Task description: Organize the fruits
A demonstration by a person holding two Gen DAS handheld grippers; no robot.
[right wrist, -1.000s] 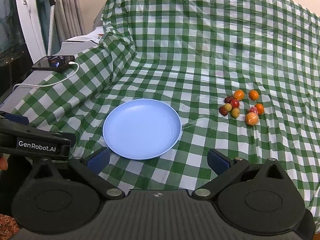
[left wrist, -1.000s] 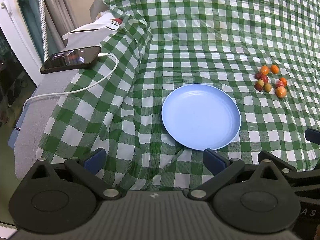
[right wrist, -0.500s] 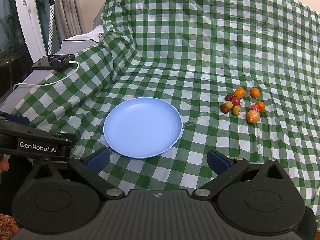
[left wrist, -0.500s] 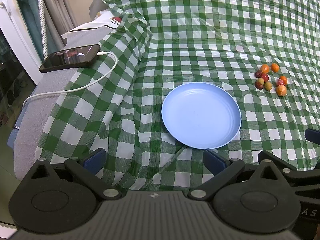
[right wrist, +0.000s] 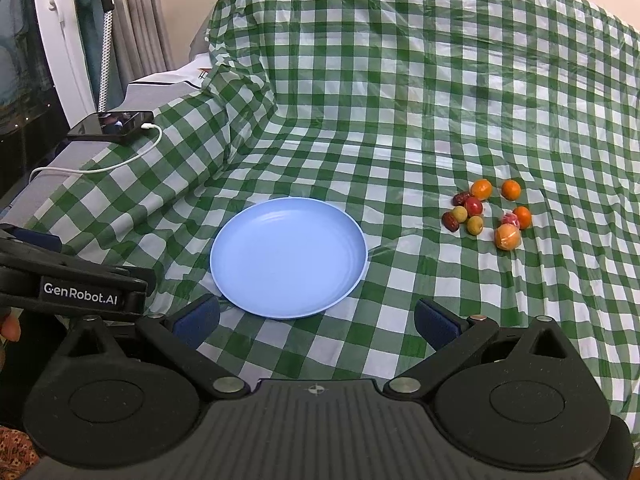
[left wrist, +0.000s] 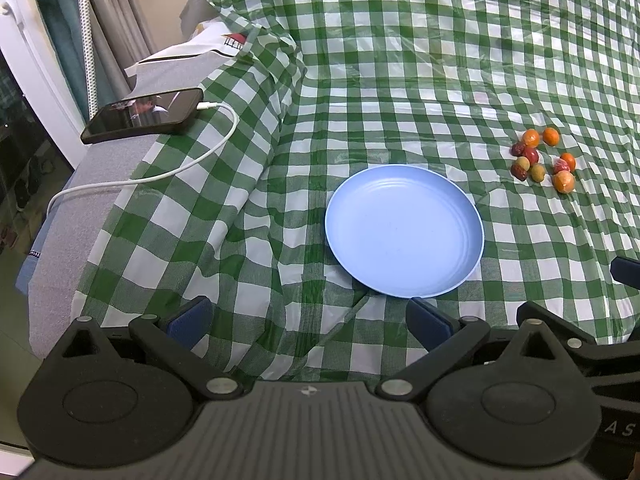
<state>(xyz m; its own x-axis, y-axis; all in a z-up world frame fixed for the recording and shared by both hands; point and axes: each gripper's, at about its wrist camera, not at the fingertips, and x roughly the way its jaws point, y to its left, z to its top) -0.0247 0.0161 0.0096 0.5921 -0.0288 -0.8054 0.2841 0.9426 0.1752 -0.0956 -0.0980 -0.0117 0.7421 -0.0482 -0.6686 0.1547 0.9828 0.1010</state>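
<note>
Left wrist view is showing me, from left to right, a phone (left wrist: 142,115) on a white cable (left wrist: 168,170) at the upper left of the frame, the checked cloth (left wrist: 400,80) across the middle, a blue plate (left wrist: 460,276) at the centre with nothing in it, and the fruits (left wrist: 544,160) bunched at the right edge, well apart from the plate. My left claw (left wrist: 308,316) is sitting at the bottom of the frame, spread wide, gripping nothing and touching nothing that I can see.

In the right wrist view I am seeing the phone (right wrist: 112,126) at the left, the plate (right wrist: 224,276) in the middle and the fruits (right wrist: 486,212) at the right of centre. My right claw (right wrist: 316,320) is also gaping wide and carrying nothing, its pads hanging just short of the plate's near rim.

I am judging the fruits to be small, round, light and smooth, so they are likely to roll or squirt out under a hard pinch. One or two are looking wrapped in clear film, which would be slippery. I am planning to take each across its widest part, gently, starting with an outer orange one (right wrist: 511,190) that is sitting clear of the others. The thin cloth is looking loose and wrinkled, so it may be snagging a low pad.
</note>
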